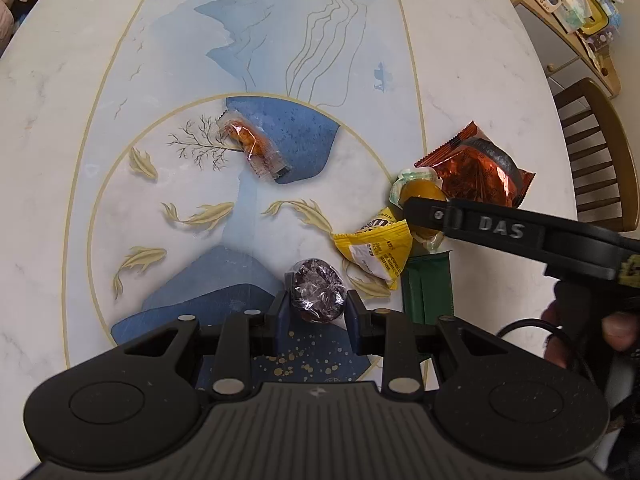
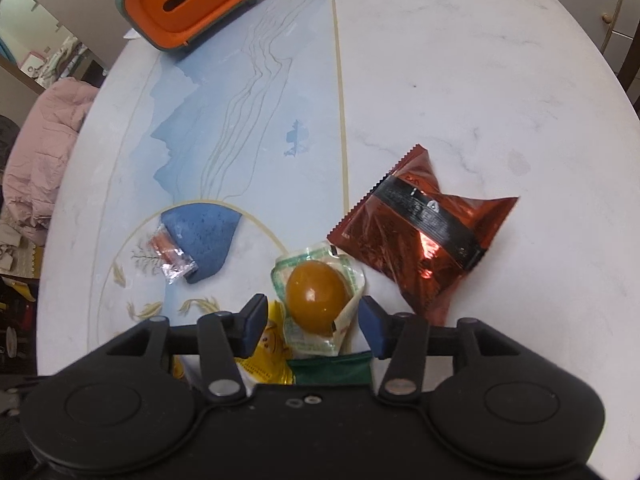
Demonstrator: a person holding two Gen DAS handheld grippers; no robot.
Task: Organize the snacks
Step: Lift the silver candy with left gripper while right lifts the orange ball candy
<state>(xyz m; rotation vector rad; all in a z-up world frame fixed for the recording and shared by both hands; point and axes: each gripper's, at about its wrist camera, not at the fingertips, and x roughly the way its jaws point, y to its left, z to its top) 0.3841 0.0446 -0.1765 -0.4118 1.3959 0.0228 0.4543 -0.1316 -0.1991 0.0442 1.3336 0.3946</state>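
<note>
My left gripper (image 1: 317, 308) is shut on a dark round snack in clear wrap (image 1: 318, 291), just above the table. My right gripper (image 2: 310, 320) is open, its jaws on either side of a wrapped brown egg (image 2: 316, 300) without touching it. The right gripper's finger also shows in the left wrist view (image 1: 424, 212), over the egg (image 1: 420, 194). Beside the egg lie a red foil packet (image 2: 424, 232), a yellow candy bag (image 1: 376, 248) and a green packet (image 1: 430, 284). A small orange snack in clear wrap (image 1: 252, 146) lies apart, at the table's middle.
An orange and green tissue box (image 2: 192, 4) stands at the far side of the round painted table (image 2: 460, 60). A wooden chair (image 1: 600, 152) and a cluttered shelf (image 1: 572, 4) are beyond the table's right edge. A pink jacket (image 2: 44, 152) lies off to the left.
</note>
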